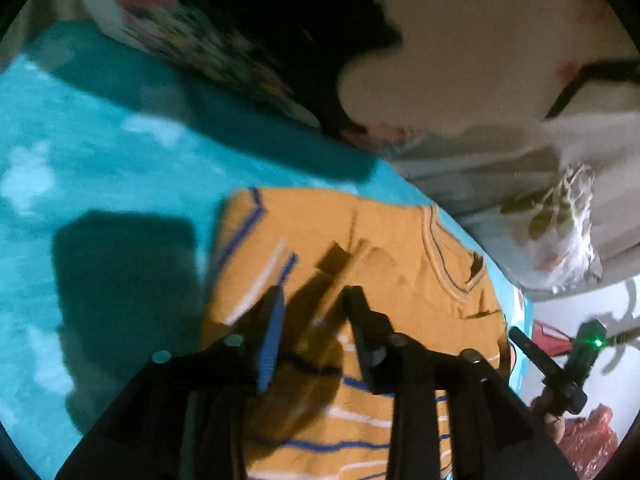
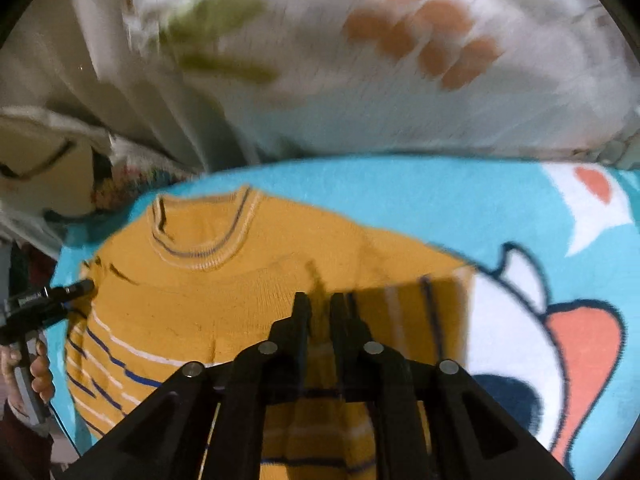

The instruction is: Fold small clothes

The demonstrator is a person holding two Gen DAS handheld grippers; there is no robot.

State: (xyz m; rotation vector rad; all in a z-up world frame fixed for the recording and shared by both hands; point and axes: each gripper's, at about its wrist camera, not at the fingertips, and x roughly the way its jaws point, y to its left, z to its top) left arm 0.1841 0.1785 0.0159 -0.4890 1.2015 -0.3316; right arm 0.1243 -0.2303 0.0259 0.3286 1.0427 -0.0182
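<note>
A mustard-yellow knit sweater (image 1: pixel 400 248) (image 2: pixel 224 308) with blue and white stripes lies flat on a teal blanket (image 1: pixel 100 160) (image 2: pixel 400 200), collar (image 2: pixel 200 232) facing away. One striped sleeve (image 1: pixel 256 240) is folded inward over the body. My left gripper (image 1: pixel 314 296) hovers over the sweater's middle, its jaws apart and nothing pinched between them. My right gripper (image 2: pixel 320 300) stands over the other side beside a folded sleeve (image 2: pixel 440 300), with a narrow gap between its fingers and flat fabric showing through. The left gripper's tip (image 2: pixel 80 288) touches the sweater's shoulder edge.
White bedding with leaf and orange prints (image 2: pixel 360 60) (image 1: pixel 520 160) rises behind the blanket. A patterned cloth (image 1: pixel 192 40) and a dark item (image 1: pixel 280 20) lie at the back left. A cartoon print (image 2: pixel 540 340) covers the blanket on the right. A hand (image 2: pixel 36 368) holds a gripper handle.
</note>
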